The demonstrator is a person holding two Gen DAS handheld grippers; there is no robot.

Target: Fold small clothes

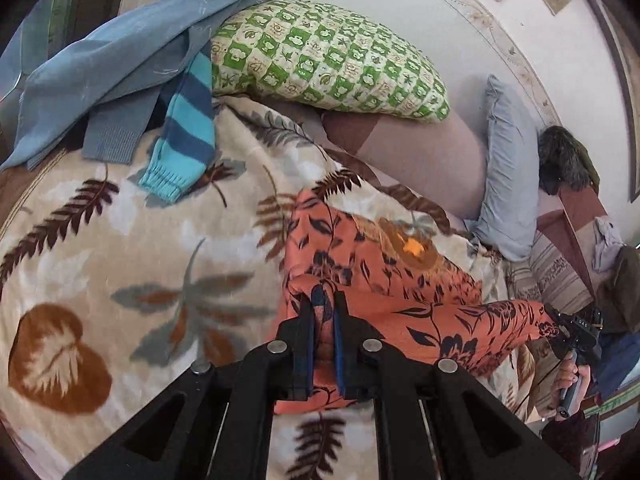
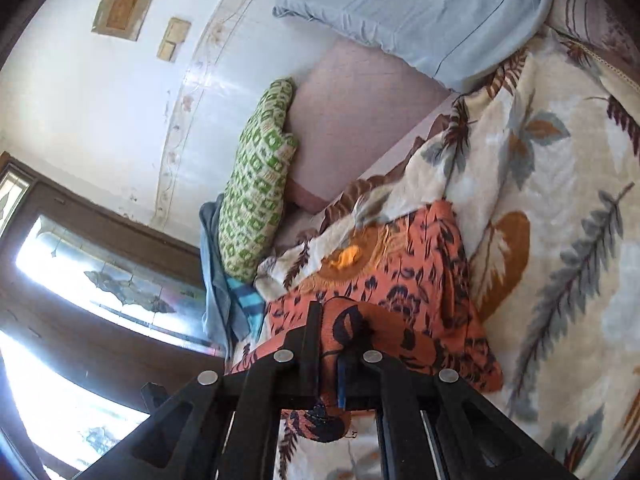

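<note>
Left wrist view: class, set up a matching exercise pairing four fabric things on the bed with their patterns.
Things:
1. pillow
2. sleeve
3. garment
4. blanket

Patterns:
A. orange with dark flowers
B. green and cream checks
C. cream with leaves
D. light and dark blue stripes

Pairs: 1-B, 2-D, 3-A, 4-C

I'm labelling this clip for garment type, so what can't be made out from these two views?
- Orange floral garment: its type and full outline; bunched up in both views, its near edge hidden behind the left gripper and the right gripper.
- Striped blue piece: only one cuffed end shows in the left view; the rest lies under the grey-blue sweater.
- Leaf-print blanket: slightly blurred, cut off by the lens edge.
</note>
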